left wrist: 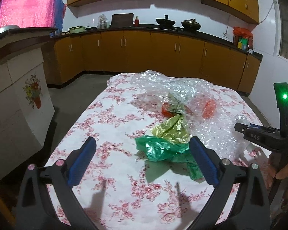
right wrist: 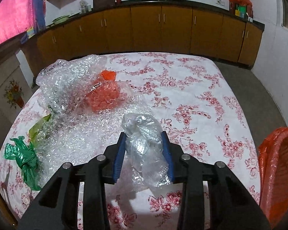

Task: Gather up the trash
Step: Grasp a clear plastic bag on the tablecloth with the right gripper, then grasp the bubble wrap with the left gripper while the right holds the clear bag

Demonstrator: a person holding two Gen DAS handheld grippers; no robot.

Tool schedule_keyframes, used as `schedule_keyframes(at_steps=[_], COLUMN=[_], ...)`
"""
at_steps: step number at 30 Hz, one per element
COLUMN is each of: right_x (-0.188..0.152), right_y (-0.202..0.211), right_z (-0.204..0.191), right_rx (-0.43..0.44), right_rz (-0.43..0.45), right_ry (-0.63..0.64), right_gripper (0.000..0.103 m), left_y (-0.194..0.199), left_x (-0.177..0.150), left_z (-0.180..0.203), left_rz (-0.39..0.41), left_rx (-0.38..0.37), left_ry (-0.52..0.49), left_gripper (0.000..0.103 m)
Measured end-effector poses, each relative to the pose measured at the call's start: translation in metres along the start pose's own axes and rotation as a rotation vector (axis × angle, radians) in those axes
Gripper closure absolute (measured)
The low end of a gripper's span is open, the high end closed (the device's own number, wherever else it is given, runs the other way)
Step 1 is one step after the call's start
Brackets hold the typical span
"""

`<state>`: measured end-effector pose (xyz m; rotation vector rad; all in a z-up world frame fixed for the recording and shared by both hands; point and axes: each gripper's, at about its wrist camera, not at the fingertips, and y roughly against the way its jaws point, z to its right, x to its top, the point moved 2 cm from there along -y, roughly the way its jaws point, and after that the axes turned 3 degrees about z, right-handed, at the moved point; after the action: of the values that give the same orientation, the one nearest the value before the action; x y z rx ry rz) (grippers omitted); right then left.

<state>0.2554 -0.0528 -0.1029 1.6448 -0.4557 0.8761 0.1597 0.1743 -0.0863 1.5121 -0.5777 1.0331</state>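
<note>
My right gripper (right wrist: 144, 138) is shut on a crumpled clear plastic bag (right wrist: 144, 143) and holds it just above the floral tablecloth (right wrist: 192, 99). My left gripper (left wrist: 143, 145) is open above the cloth, with a crumpled green plastic bag (left wrist: 159, 150) between its fingers, near the right one. A yellow-green wrapper (left wrist: 170, 129) lies just beyond it. A large sheet of bubble wrap (right wrist: 67, 88) covers orange plastic (right wrist: 103, 94). The green bag also shows in the right wrist view (right wrist: 23, 157). The right gripper shows in the left wrist view (left wrist: 238, 127).
An orange bin lined with an orange bag (right wrist: 278, 172) stands at the table's right edge. Wooden kitchen cabinets (left wrist: 144, 51) with pans on the counter run along the far wall. A white cabinet with a flower picture (left wrist: 19, 105) stands to the left.
</note>
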Motion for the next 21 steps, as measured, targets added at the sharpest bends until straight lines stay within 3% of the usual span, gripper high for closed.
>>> schedule_keyframes(at_steps=[12, 17, 21], right_x=[-0.001, -0.003, -0.004], right_y=[0.032, 0.044, 0.050], right_z=[0.020, 0.030, 0.038], right_rx=[-0.031, -0.050, -0.056], right_rz=[0.060, 0.075, 0.077], right_ry=[-0.023, -0.034, -0.054], right_gripper=[0.065, 0.065, 0.065], left_y=[-0.012, -0.039, -0.071], left_x=[0.007, 0.034, 0.070], left_z=[0.014, 0.016, 0.023], left_rz=[-0.035, -0.069, -0.080], left_rx=[-0.043, -0.052, -0.050], left_ry=[0.003, 0.037, 0.047], left_gripper=[0.007, 0.008, 0.019])
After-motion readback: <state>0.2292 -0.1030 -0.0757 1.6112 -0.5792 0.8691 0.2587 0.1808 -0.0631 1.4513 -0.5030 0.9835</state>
